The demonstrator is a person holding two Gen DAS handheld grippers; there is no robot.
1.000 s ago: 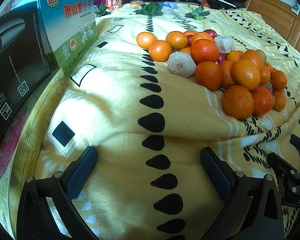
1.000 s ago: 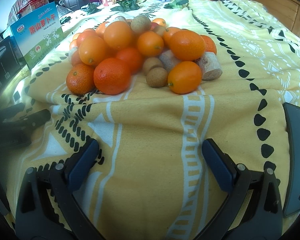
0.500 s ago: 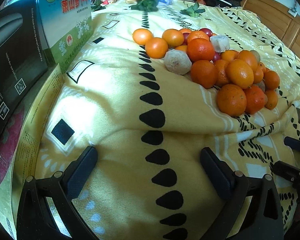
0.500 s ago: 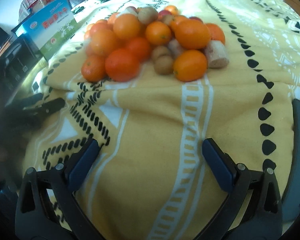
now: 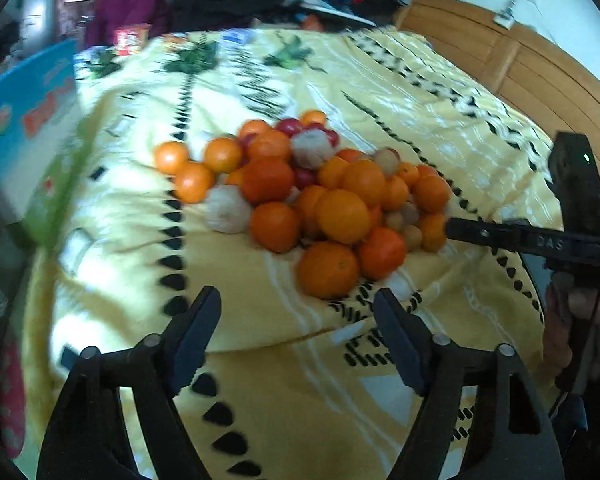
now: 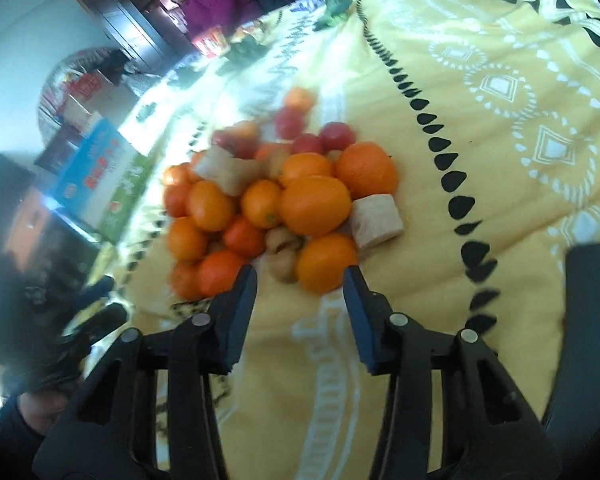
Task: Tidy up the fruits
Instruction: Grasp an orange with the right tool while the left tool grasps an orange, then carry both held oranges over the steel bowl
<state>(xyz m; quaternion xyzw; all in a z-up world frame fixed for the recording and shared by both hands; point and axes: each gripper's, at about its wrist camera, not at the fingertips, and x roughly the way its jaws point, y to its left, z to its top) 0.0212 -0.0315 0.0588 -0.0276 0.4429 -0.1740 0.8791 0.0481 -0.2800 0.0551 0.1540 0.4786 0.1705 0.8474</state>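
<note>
A pile of fruit (image 5: 312, 196) lies on a yellow patterned bedspread (image 5: 284, 380): several oranges, small red fruits, small brown fruits and pale cut chunks. My left gripper (image 5: 298, 306) is open and empty, just short of the nearest orange (image 5: 327, 269). In the right wrist view the same pile (image 6: 284, 204) shows. My right gripper (image 6: 300, 284) is open and empty, its tips close to the near orange (image 6: 326, 262) and a brown fruit (image 6: 283, 265). The right gripper also shows at the pile's right side in the left wrist view (image 5: 460, 230).
A blue and green box (image 5: 28, 140) stands at the left of the bed, with dark boxes beside it (image 6: 24, 216). A wooden headboard (image 5: 520, 68) is at the far right. A person in purple (image 6: 212, 0) sits beyond the bed. Green leaves (image 5: 192, 58) lie far back.
Both grippers have lifted and moved in toward the pile. The right gripper's jaws have narrowed. The right gripper now reaches the pile's right side in the left view.
</note>
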